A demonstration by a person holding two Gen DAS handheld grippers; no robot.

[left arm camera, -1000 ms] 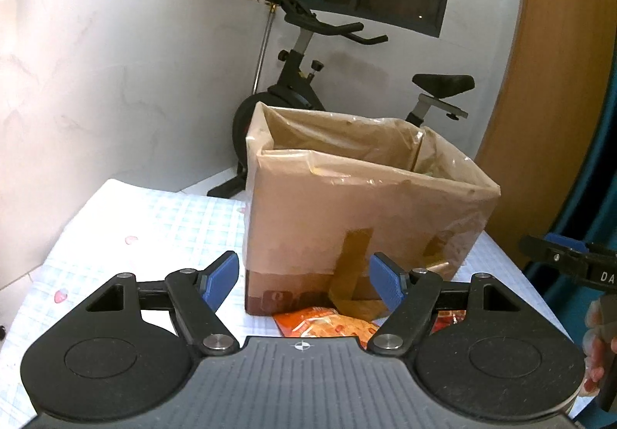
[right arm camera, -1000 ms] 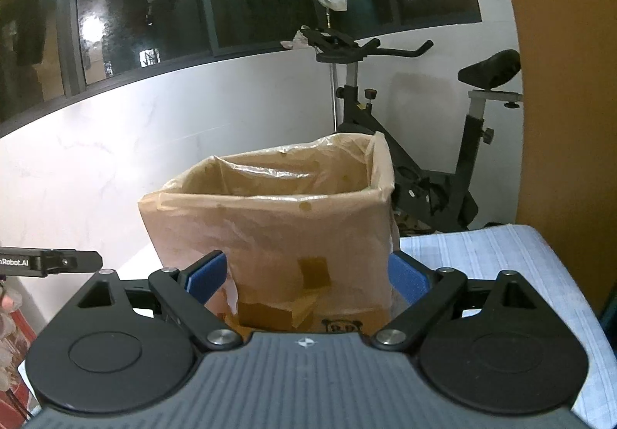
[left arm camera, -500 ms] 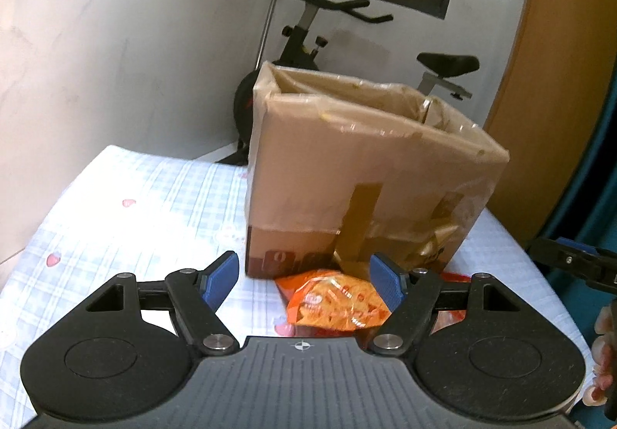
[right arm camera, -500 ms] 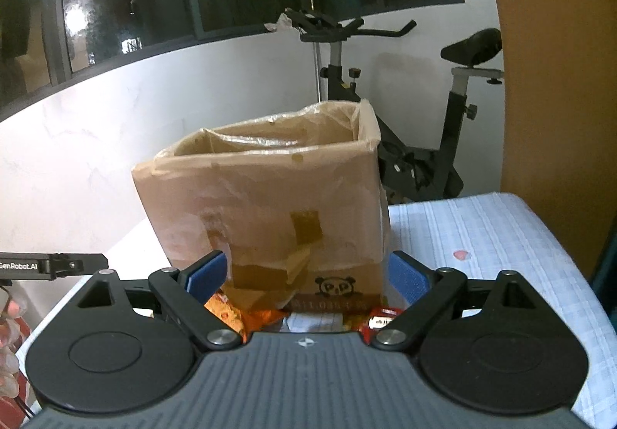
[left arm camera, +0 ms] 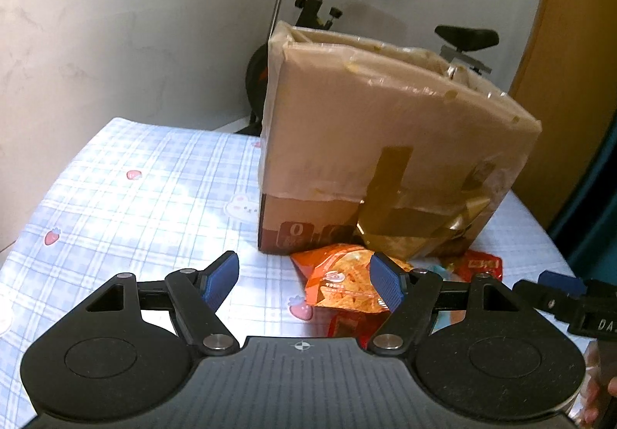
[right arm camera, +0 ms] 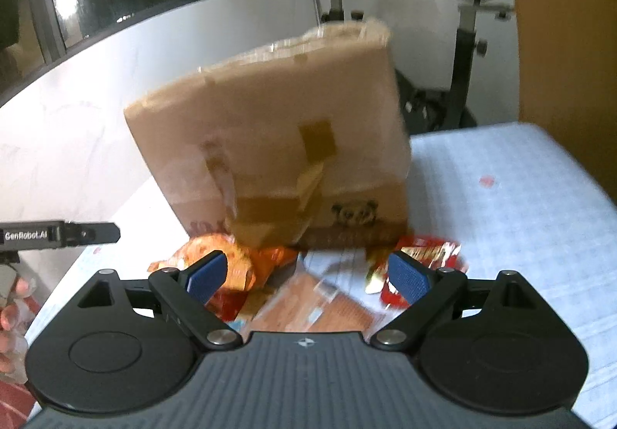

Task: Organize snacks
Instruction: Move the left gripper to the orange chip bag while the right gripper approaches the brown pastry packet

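A tall cardboard box (left arm camera: 385,143) lined with a plastic bag stands on the table; it also shows in the right wrist view (right arm camera: 277,143). An orange chip bag (left arm camera: 343,280) lies in front of it, also seen in the right wrist view (right arm camera: 227,259). A red snack packet (left arm camera: 482,265) lies to its right, and it appears in the right wrist view (right arm camera: 420,255) beside a brown flat packet (right arm camera: 320,305). My left gripper (left arm camera: 304,280) is open and empty above the chip bag. My right gripper (right arm camera: 308,276) is open and empty above the packets.
The table has a blue checked cloth (left arm camera: 135,197). An exercise bike (left arm camera: 327,5) stands behind the box by a white wall. A wooden door (left arm camera: 570,63) is on the right. The right gripper's tip shows at the left view's edge (left arm camera: 559,294).
Both grippers have tilted down and come lower toward the table. The snack packets in front of the box have come into view. Both stay open.
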